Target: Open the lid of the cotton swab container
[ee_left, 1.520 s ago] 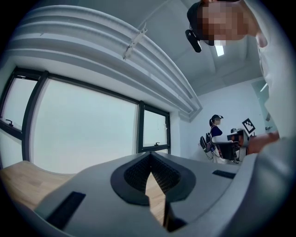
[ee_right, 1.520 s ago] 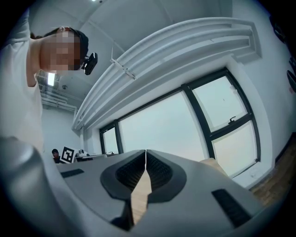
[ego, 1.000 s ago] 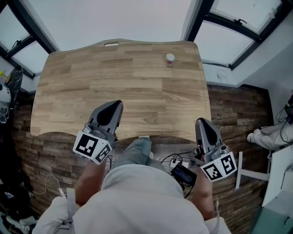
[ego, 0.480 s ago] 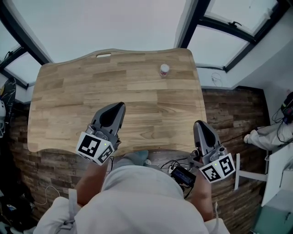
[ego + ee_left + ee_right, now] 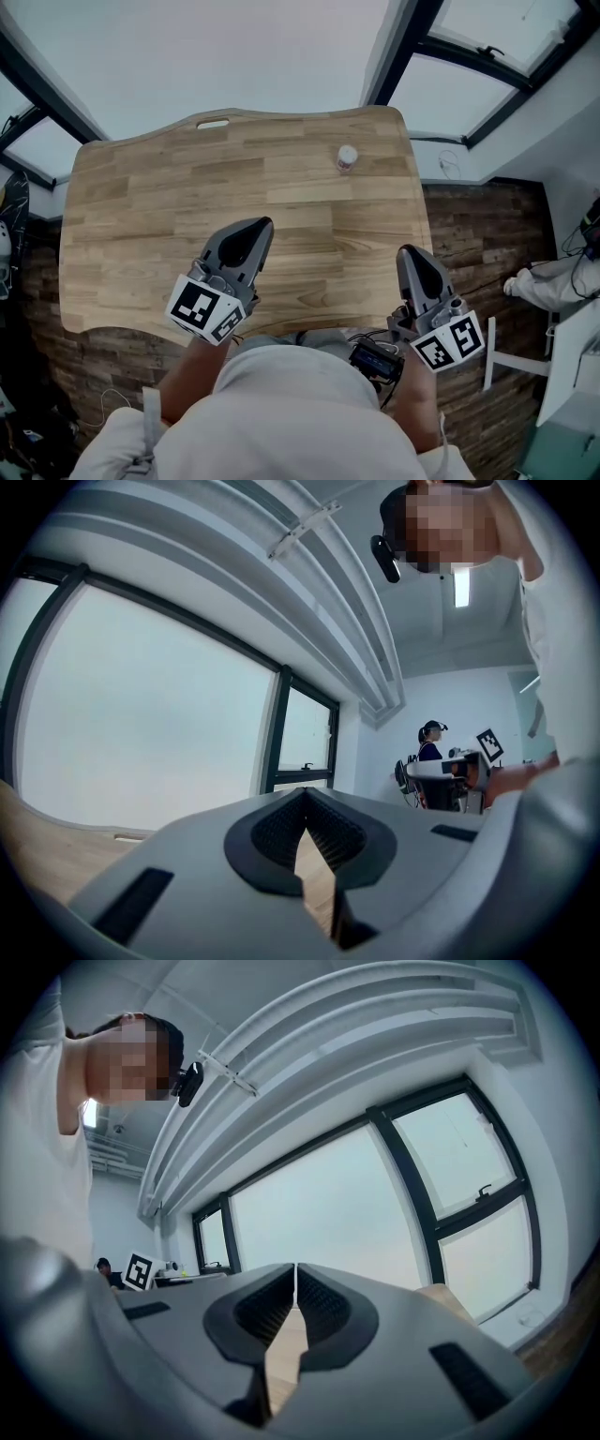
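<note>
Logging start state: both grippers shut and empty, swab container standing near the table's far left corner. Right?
No. The container stands near the table's far right corner, as the head view shows. The left gripper and right gripper are shut and empty.

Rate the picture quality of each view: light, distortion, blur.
Head view: soft, even daylight, no hard shadows; the wide lens bows the table edge; the cotton swab container is tiny but crisp. Left gripper view: fisheye, dark corners, window washed pale, left gripper slightly soft. Right gripper view: same fisheye and vignette, window frames bent.
</note>
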A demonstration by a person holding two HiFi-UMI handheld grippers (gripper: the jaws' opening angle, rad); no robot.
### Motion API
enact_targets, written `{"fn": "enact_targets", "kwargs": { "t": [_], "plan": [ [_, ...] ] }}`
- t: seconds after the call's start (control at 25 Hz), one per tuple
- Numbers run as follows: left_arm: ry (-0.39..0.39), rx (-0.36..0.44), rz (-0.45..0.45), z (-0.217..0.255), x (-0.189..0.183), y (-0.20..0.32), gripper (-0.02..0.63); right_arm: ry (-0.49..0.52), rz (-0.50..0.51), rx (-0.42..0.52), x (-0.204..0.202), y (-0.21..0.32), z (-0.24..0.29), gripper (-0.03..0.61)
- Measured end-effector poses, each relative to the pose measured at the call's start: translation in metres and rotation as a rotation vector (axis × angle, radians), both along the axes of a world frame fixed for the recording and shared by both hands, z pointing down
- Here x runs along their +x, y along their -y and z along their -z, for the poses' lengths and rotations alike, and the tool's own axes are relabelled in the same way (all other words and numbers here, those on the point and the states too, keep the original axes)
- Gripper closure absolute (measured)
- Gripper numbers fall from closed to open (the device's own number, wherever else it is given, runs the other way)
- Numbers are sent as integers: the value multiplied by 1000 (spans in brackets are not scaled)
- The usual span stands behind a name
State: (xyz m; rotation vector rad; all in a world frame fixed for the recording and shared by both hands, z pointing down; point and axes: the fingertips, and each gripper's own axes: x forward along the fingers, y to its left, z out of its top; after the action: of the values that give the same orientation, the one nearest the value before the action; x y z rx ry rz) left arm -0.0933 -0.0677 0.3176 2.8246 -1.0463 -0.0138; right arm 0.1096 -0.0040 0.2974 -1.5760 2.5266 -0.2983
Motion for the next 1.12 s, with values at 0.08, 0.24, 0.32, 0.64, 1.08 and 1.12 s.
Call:
{"fn": "enact_targets", "kwargs": {
  "t": [0.08,0.24,0.32,0.64,1.08,1.12],
  "plan": [
    [3,-6,-8,-3,1,6,601,2,-4,-6,0,11,-4,557],
    [3,-26,3,-10,3,17,600,9,14,-31,1,29,-12,557],
    [3,-33,18,-13,5,22,600,9,33,-42,2,37,-15,557],
    [-2,-43,81,-15,16,35,600,-20,98,-54,20,64,-17,557],
    [8,-52,130,-25,22,55,601,-20,113,-86,41,88,-36,557],
    [11,-51,135,-26,23,57,600,-20,114,-91,42,92,-39,557]
  ]
}}
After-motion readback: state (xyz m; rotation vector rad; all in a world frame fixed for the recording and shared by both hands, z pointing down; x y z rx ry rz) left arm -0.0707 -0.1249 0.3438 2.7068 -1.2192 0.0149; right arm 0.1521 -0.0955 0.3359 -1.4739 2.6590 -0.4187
